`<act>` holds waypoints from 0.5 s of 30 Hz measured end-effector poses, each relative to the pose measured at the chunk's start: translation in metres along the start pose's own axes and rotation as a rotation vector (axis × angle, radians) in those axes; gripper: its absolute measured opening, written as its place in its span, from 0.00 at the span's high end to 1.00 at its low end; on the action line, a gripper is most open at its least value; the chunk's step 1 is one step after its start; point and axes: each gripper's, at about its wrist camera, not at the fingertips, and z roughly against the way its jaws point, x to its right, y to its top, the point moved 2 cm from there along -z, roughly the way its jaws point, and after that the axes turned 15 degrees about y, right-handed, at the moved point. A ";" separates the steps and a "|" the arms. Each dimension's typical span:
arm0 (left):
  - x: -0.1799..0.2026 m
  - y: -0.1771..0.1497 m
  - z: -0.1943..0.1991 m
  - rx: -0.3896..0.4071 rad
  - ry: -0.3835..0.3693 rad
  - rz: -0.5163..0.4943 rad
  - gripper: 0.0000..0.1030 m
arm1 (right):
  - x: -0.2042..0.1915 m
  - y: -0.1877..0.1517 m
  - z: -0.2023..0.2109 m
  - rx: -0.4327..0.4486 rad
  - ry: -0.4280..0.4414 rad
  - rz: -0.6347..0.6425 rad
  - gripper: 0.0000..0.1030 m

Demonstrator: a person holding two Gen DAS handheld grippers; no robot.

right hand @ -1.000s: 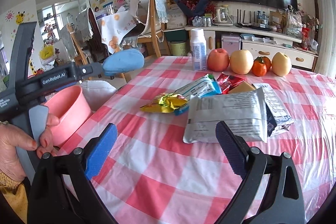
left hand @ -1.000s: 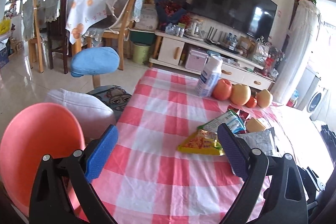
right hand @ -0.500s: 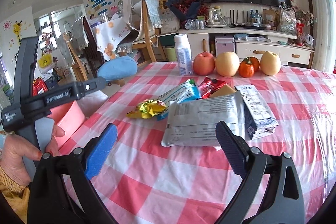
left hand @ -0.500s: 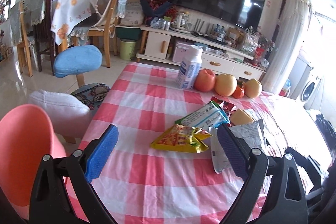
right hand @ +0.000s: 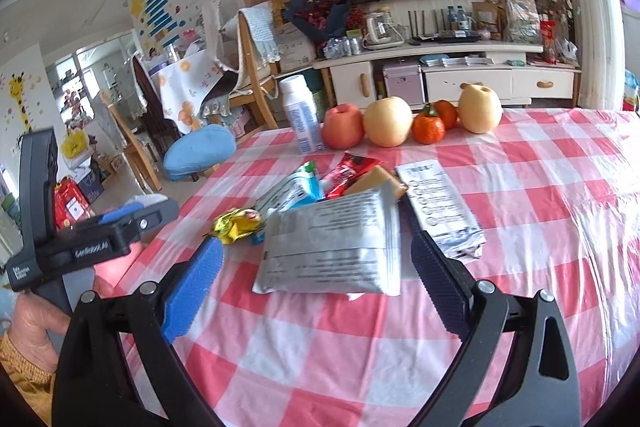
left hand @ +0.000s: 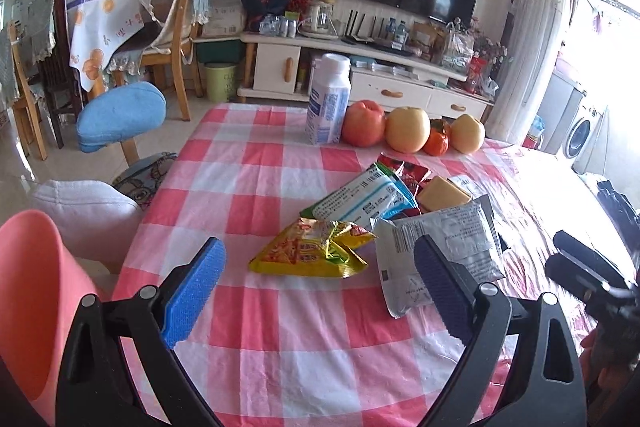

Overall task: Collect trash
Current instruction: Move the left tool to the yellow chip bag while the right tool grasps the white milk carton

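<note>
- The left gripper (left hand: 316, 289) is held wide open above the near part of the checked tablecloth (left hand: 256, 187); nothing is gripped between its blue pads.
- The right gripper (right hand: 316, 287) is also held wide open and empty, just before the grey foil packet (right hand: 332, 247).
- The trash is found in a pile at the middle of the table: a yellow snack wrapper (left hand: 312, 251), a white and blue packet (left hand: 364, 197), a red wrapper (right hand: 348, 173) and a second grey packet (right hand: 440, 203).
- At the far edge a white bottle (left hand: 329, 99) is seen beside a row of fruit (left hand: 406, 129).
- A pink bin (left hand: 34, 303) is seen at the near left, beside the table.
</note>
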 end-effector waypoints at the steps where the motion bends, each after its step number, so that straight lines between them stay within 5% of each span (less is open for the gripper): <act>1: 0.001 0.000 -0.002 -0.006 0.001 -0.001 0.09 | 0.004 0.002 0.001 0.004 -0.001 -0.008 0.08; 15: 0.020 -0.004 -0.032 -0.094 0.029 -0.068 0.09 | 0.065 0.019 0.006 -0.026 -0.038 -0.112 0.08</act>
